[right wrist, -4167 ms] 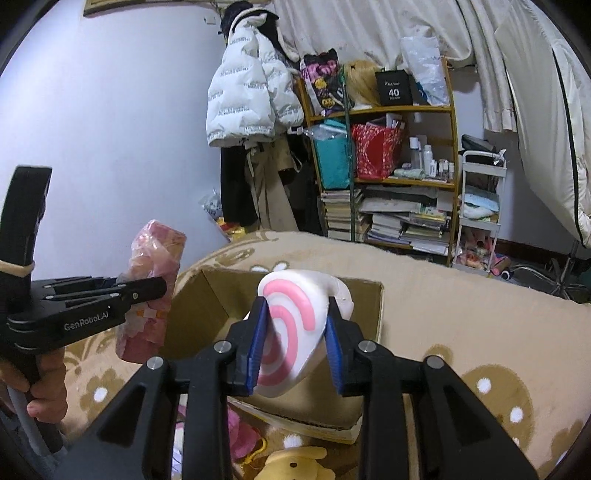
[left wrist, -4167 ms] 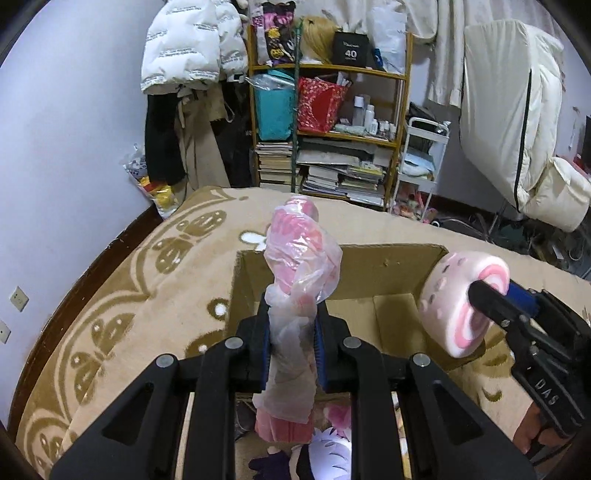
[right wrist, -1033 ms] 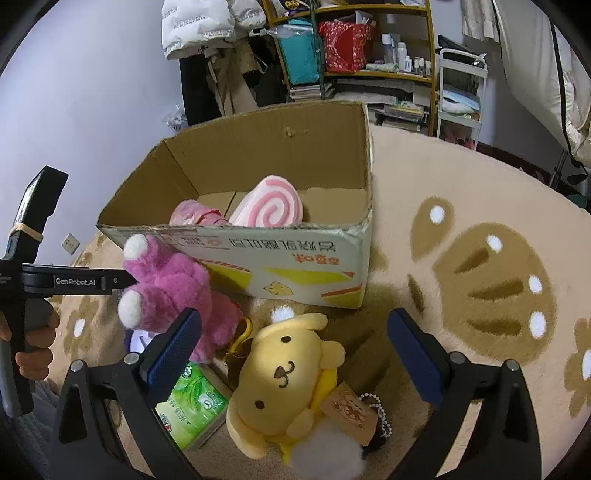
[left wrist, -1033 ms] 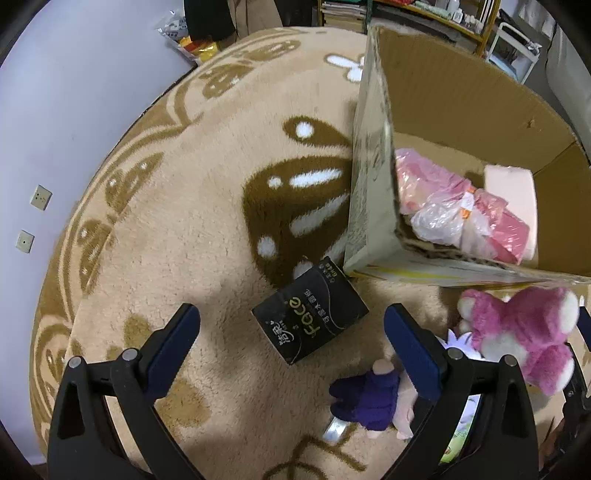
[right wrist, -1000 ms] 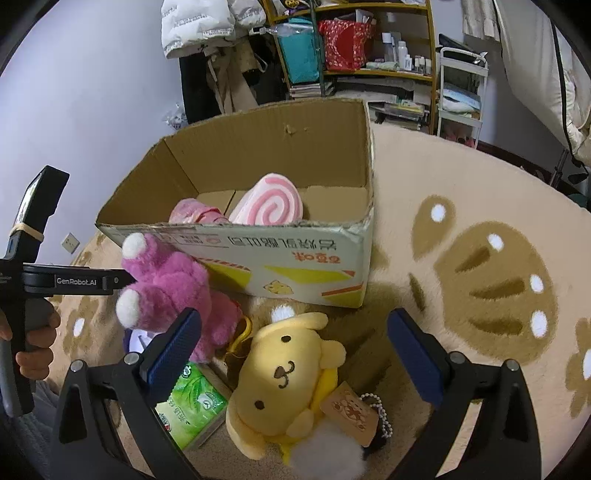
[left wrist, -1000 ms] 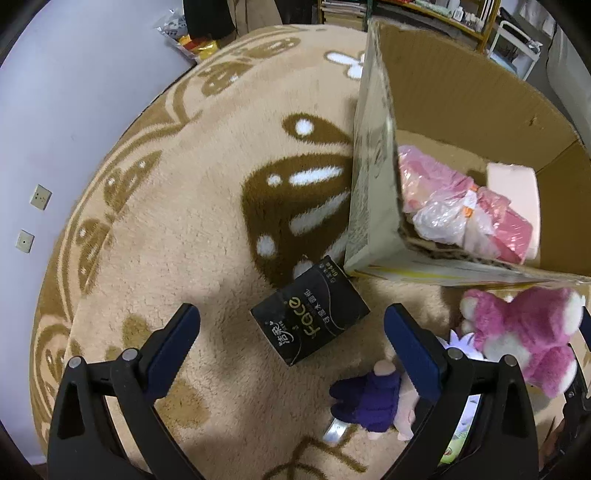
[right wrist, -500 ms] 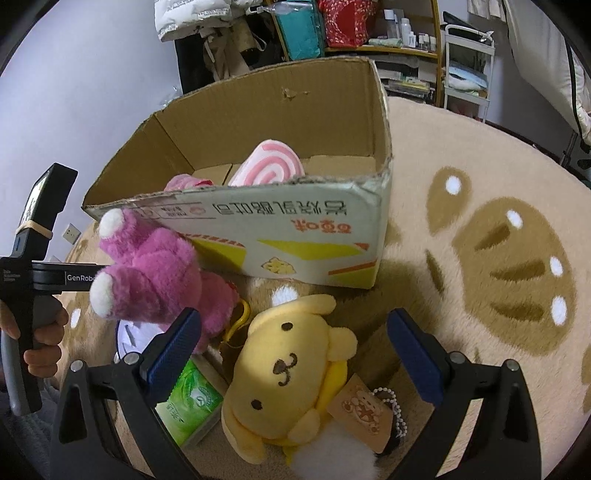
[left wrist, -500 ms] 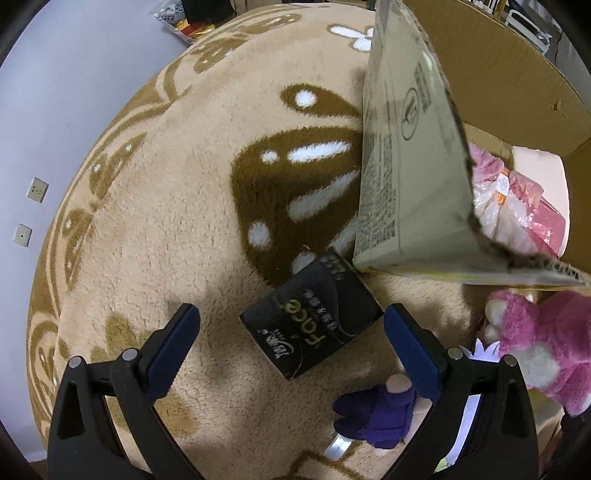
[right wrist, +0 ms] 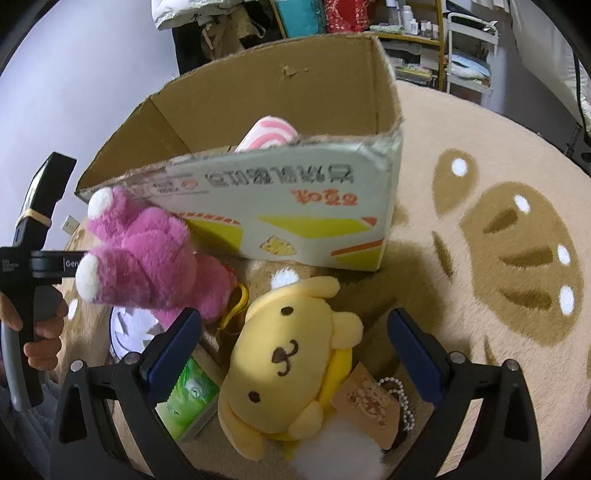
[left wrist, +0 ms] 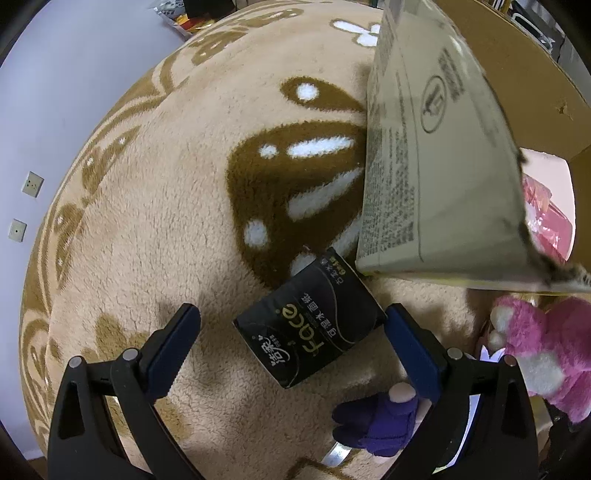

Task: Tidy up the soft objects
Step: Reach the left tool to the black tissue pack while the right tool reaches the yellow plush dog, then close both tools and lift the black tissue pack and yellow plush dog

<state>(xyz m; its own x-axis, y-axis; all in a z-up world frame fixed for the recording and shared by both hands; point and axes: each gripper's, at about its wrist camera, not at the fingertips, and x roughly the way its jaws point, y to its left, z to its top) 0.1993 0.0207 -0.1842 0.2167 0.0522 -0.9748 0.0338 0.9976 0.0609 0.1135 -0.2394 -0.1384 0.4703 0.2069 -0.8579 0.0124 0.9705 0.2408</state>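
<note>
My left gripper [left wrist: 291, 343] is open, its jaws on either side of a black tissue pack [left wrist: 310, 321] lying on the carpet beside the cardboard box [left wrist: 436, 173]. My right gripper [right wrist: 293, 349] is open over a yellow dog plush [right wrist: 284, 365] on the carpet in front of the box [right wrist: 295, 206]. Inside the box lie a pink-and-white swirl cushion [right wrist: 267, 133] and a pink bagged item [left wrist: 546, 218]. A pink bear plush [right wrist: 147, 258] leans against the box front; it also shows in the left wrist view [left wrist: 535, 347].
A purple plush [left wrist: 373, 421] lies near the left gripper. A green tissue pack [right wrist: 188, 398] and a white-purple item [right wrist: 129, 332] lie by the yellow plush. The brown-patterned beige carpet [right wrist: 498, 240] spreads around. Shelves [right wrist: 406, 22] and a hanging white jacket [right wrist: 177, 11] stand behind.
Both grippers have dropped lower and closer: the left one now straddles the black tissue pack, the right one hangs over the yellow plush. Earlier, each let go of its item into the box.
</note>
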